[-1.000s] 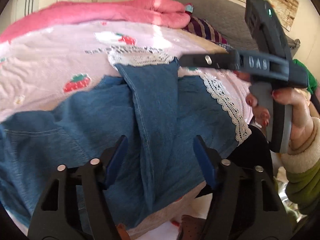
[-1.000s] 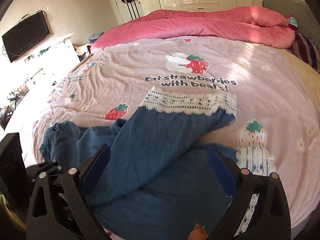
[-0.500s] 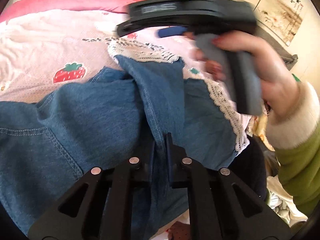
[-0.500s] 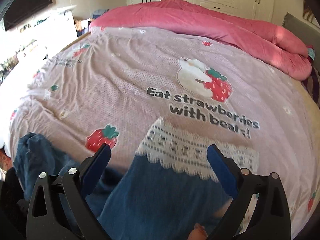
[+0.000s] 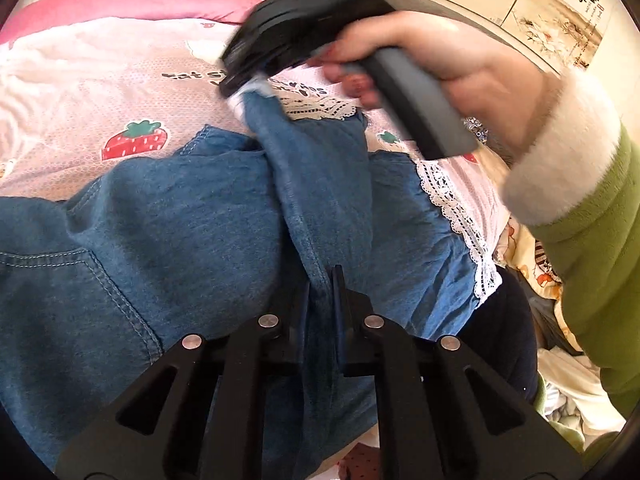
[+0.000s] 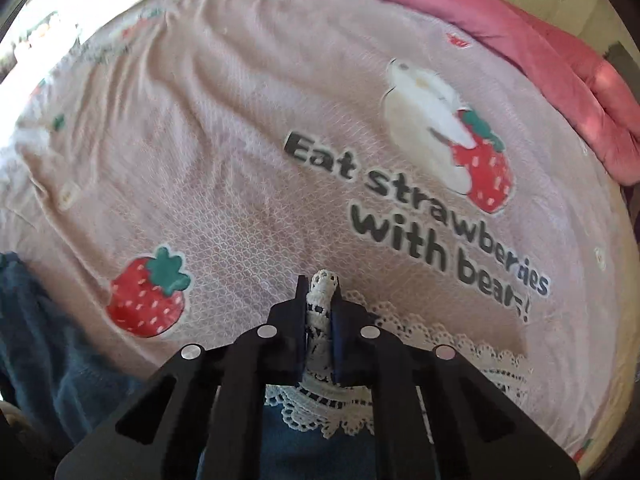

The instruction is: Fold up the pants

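Observation:
Blue denim pants (image 5: pixel 180 240) with white lace hems lie spread on the pink strawberry bedspread (image 5: pixel 80 92). My left gripper (image 5: pixel 320 276) is shut on a raised fold of denim along the upper leg. In the left wrist view a hand (image 5: pixel 440 60) holds my right gripper (image 5: pixel 240 84) at the far end of that leg, blurred, with the lace corner in its tip. In the right wrist view my right gripper (image 6: pixel 322 284) has its jaws closing on the lace hem (image 6: pixel 318 312), which is pinched upright between the pads. More denim (image 6: pixel 40 340) shows at the left.
A rolled pink duvet (image 6: pixel 560 48) runs along the far side of the bed. The bedspread (image 6: pixel 240 160) carries printed text and a bear. The bed's edge falls off at the right, with bedding and clutter (image 5: pixel 560 400) below. A green sleeve (image 5: pixel 592 240) fills the right side.
My left gripper shut on the denim fold. My right gripper swept across to the far leg's lace hem, tipped downward and closed on it.

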The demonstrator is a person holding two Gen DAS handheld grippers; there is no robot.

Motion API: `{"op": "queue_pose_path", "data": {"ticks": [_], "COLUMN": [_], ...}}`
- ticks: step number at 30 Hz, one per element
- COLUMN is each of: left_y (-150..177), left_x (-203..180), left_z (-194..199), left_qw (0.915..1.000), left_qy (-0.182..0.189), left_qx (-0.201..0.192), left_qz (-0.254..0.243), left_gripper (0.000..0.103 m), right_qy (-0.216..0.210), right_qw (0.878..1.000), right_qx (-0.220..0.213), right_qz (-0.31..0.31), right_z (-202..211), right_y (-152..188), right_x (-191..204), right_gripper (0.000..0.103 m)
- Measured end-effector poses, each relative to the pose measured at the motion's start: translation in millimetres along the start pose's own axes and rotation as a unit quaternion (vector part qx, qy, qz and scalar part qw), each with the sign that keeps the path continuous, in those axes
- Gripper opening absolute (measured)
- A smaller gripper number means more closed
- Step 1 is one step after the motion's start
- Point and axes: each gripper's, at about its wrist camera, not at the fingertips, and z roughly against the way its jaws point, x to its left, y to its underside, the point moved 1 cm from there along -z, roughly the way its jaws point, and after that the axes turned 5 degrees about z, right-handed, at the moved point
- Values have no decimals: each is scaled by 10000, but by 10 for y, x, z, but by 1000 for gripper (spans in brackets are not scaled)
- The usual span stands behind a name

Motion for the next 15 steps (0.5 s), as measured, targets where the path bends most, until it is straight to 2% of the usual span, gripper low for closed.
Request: {"op": "queue_pose_path", "data": {"ticks": [2,4,8,12,15], "left_y": [-7,-1,12,84,143], "left_x": [23,6,-20,-165,-259], "left_z": [11,-3,11,-3,-18], "left_qw": [10000,10000,9999,9988,9966], "left_qy": [-17,-19,-35,-106,-247], "left_qx": [7,2,-17,-19,46], "left_qz": [11,4,-95,-473,-786], "left_gripper": [4,4,4,4,4], "right_qy": [-291,-365,-490,-631,-751], "right_qw": [9978,9941,9799,9669,9588], "right_qx": [-457,-741,-1329,-1534,-1536], "right_qz": [-389,-698,-1404,-1939,-2270], "right_z": [332,594,1157,1443,1460], "right_y": [190,385,1048,1687,2229], "right_x": [-226,-408,-801,-925,-936], "right_gripper": [9,9,9,9,9]}}
